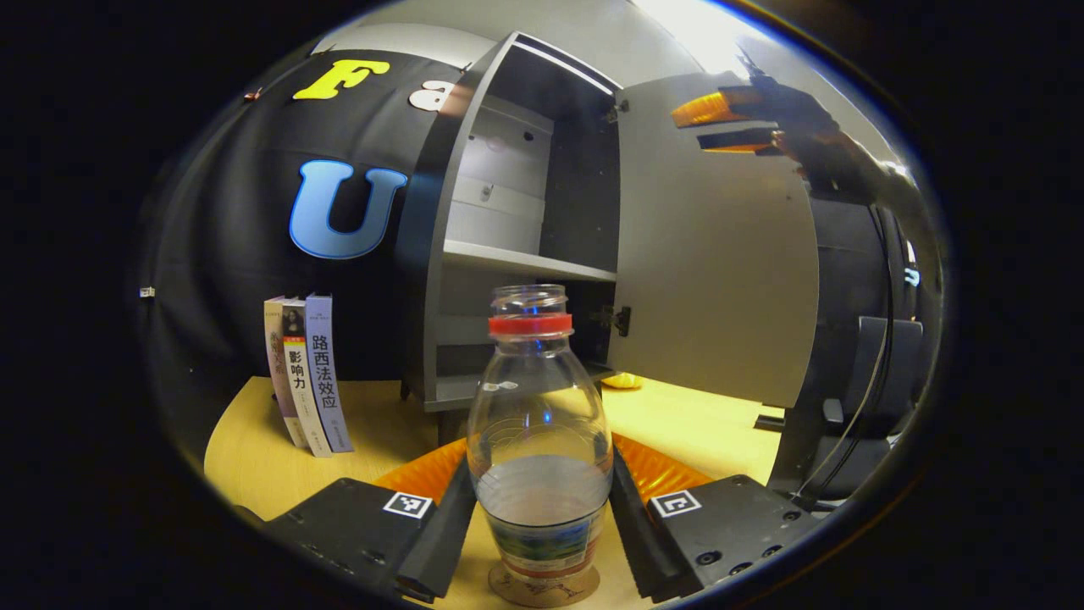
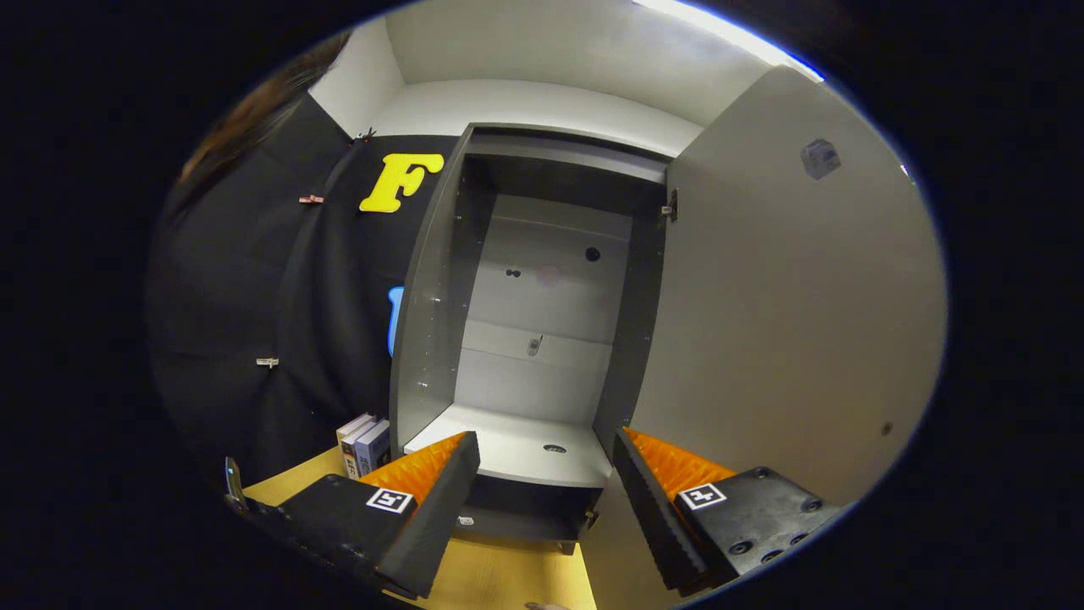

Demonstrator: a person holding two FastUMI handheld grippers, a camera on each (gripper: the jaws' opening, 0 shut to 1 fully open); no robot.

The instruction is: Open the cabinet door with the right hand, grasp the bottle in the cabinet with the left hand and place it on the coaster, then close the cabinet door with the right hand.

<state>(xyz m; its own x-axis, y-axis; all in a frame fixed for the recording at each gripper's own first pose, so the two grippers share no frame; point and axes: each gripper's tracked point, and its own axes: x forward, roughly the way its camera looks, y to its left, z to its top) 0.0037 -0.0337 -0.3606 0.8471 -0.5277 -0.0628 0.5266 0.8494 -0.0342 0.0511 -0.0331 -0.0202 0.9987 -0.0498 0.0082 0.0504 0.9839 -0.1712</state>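
- Since the cabinet (image 1: pixel 508 254) is the biggest thing in front of me, I start there: it stands on the desk (image 1: pixel 703 424) against the black booth wall, dark grey outside, pale on the back panel, with one shelf (image 1: pixel 529 261) across it in the left gripper view.
- Its door (image 1: pixel 711 254) is swung wide open to the right of the carcass; in the right gripper view the door (image 2: pixel 788 322) takes up the right side, with a small grey knob (image 2: pixel 820 158) near its top.
- My right gripper (image 2: pixel 546 508) faces the open upper compartment, its fingers spread apart with nothing between them; it also shows far off, high against the door, in the left gripper view (image 1: pixel 732 127).
- My left gripper (image 1: pixel 542 525) has a finger close on each side of the bottle (image 1: pixel 540 424); I cannot tell whether both press on it.
- That bottle is clear plastic, upright, uncapped with a red ring at the neck, partly filled, wearing a label band too small to read.
- It stands on the round brown coaster (image 1: pixel 544 586) on the desk, in front of the cabinet.
- Three books (image 1: pixel 309 381) lean upright left of the cabinet; their spines carry Chinese titles, two legible as 影响力 and 路西法效应.
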